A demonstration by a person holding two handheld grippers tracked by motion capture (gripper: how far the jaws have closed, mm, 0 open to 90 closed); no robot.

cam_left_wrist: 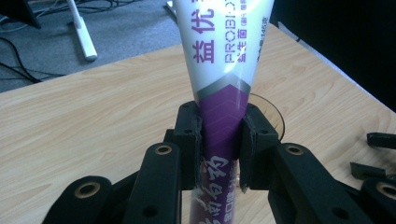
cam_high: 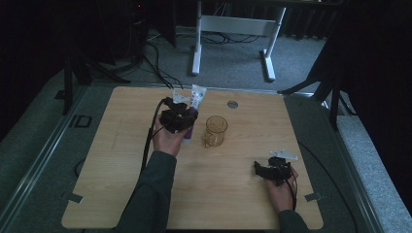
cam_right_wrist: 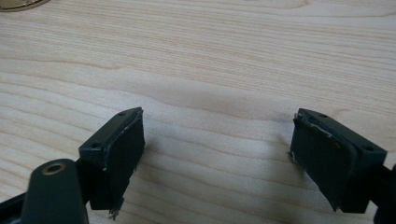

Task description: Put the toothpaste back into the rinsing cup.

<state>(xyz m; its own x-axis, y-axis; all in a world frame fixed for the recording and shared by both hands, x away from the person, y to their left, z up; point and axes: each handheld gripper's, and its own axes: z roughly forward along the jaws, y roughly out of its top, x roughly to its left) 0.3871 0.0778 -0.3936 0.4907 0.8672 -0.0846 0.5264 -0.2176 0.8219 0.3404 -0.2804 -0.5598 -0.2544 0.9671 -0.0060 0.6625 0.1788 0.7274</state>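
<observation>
Left tool (cam_left_wrist: pixel 219 140) clamps the purple-white tube (cam_left_wrist: pixel 223 70) mid-body, held over the worktop (cam_high: pixel 121 145) just left of the amber cup (cam_high: pixel 215 130). Right tool (cam_right_wrist: pixel 217 154) rests wide apart, holding nothing. Likely cup-bound: keep tube upright, lower centred.

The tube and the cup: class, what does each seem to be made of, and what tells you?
Tube: probably soft plastic, glossy; light glares off its printed white and purple skin. Cup: likely clear amber plastic, possibly glass; the table shows through its wall.
</observation>
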